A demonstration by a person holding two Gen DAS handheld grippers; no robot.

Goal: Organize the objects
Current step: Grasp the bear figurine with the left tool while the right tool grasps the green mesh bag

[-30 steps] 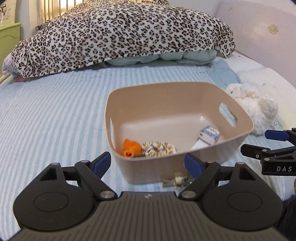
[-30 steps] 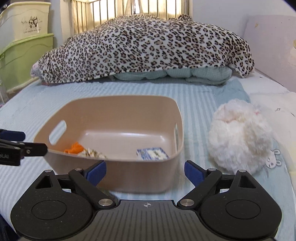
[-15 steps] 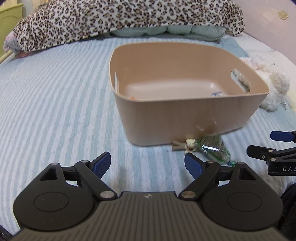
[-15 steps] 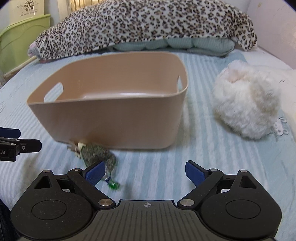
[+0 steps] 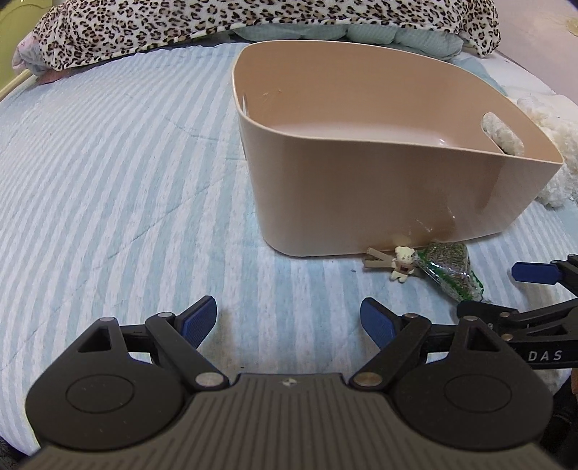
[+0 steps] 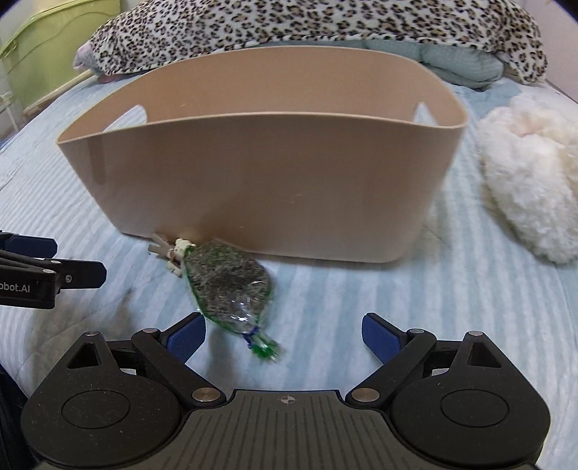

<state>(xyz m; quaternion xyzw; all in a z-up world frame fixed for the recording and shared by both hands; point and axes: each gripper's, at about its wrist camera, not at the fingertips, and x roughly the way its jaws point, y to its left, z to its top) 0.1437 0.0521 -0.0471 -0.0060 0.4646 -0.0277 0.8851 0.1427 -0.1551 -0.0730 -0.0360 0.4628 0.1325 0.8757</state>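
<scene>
A tan plastic basket stands on the striped bed. Against its near wall lies a clear green-trimmed packet of dark grains, with a small cream bear charm and a wooden clip beside it. My right gripper is open and empty, low over the sheet, with the packet's tail just ahead of its left finger. My left gripper is open and empty, over bare sheet left of the packet. The basket's contents are hidden by its wall.
A white plush toy lies right of the basket. A leopard-print blanket is piled at the far end of the bed. A green storage bin stands off the bed at far left.
Both grippers have dropped low and come close to the basket's near wall. The basket's inside has gone out of sight, and the packet and charm now show close in front.
</scene>
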